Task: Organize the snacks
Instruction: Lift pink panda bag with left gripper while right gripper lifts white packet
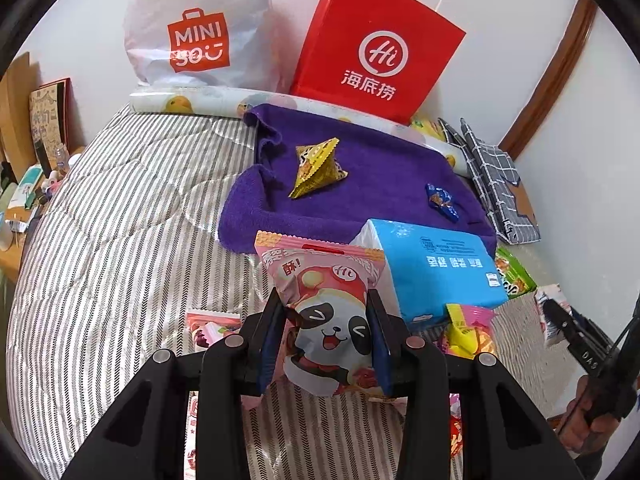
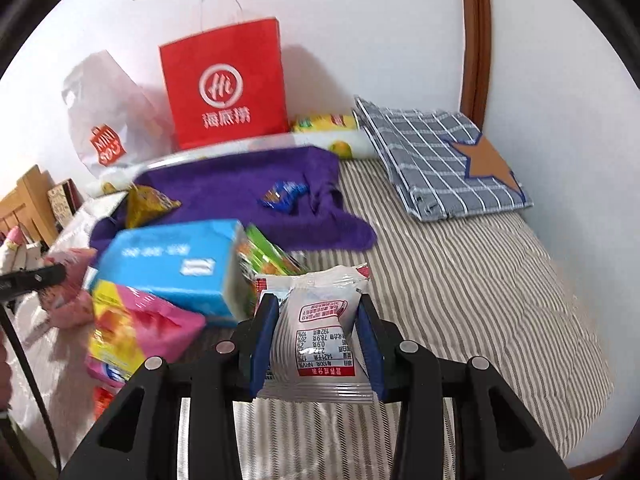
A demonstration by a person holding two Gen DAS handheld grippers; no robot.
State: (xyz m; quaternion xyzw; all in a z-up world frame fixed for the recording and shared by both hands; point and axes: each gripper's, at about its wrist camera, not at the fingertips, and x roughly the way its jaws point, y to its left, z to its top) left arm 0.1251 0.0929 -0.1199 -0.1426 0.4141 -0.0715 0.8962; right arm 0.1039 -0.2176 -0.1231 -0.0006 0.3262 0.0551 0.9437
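Left gripper jaws pinch a pink panda-print snack packet. Right gripper jaws pinch a white foil snack packet above the striped bed.

The panda snack packet and the white packet are glossy, crinkled plastic film. The purple towel is fuzzy matt cloth on a quilted, striped fabric bed cover. Far back, the red bag is smooth matt paper, and the gripper fingers are matt black plastic.

Two shopping bags stand against the wall behind the towel on the bed. Two snacks lie on the towel, and a tissue pack sits just in front of it.
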